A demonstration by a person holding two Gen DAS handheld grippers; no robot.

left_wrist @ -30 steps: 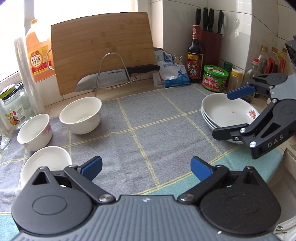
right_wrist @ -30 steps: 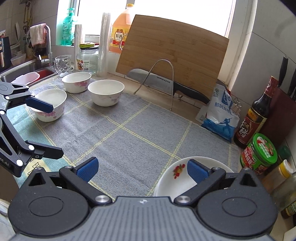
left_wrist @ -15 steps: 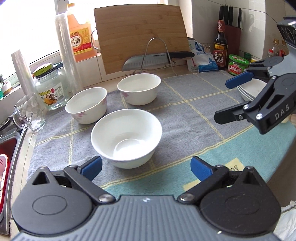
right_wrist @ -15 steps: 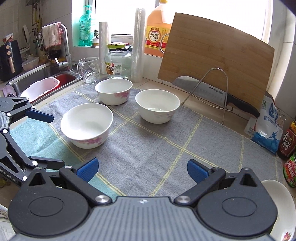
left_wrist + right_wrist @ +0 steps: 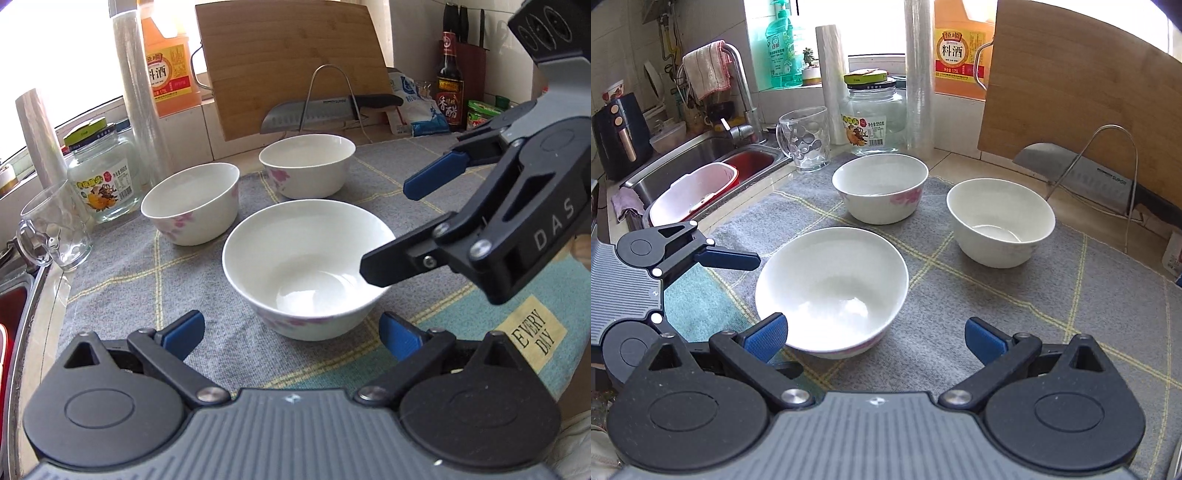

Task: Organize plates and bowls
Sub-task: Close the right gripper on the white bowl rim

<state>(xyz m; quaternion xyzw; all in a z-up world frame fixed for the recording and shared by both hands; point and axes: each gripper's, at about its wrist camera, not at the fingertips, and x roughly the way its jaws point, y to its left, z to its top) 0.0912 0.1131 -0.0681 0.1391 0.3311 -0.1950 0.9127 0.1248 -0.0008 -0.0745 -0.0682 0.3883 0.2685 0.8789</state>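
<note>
Three white bowls with pink flowers stand on a grey mat (image 5: 118, 269). The nearest bowl (image 5: 306, 266) (image 5: 831, 288) sits just ahead of both grippers. A second bowl (image 5: 192, 203) (image 5: 881, 192) is behind it to the left, a third bowl (image 5: 306, 164) (image 5: 999, 221) behind to the right. My left gripper (image 5: 291, 330) is open and empty at the near bowl's front. My right gripper (image 5: 873, 334) is open and empty; in the left wrist view it (image 5: 395, 229) reaches in from the right, its lower finger over the bowl's right rim.
A glass mug (image 5: 805, 138), a jar (image 5: 873, 118) and plastic rolls (image 5: 918, 74) stand behind the bowls. A cutting board (image 5: 291, 62) and knife (image 5: 325, 110) lean on a wire rack. A sink (image 5: 701, 162) lies left, bottles (image 5: 448, 96) at the back right.
Both grippers have swung left, away from the plate stack, and closed in on the nearest bowl. The right gripper now hangs over its right rim. Both stay open.
</note>
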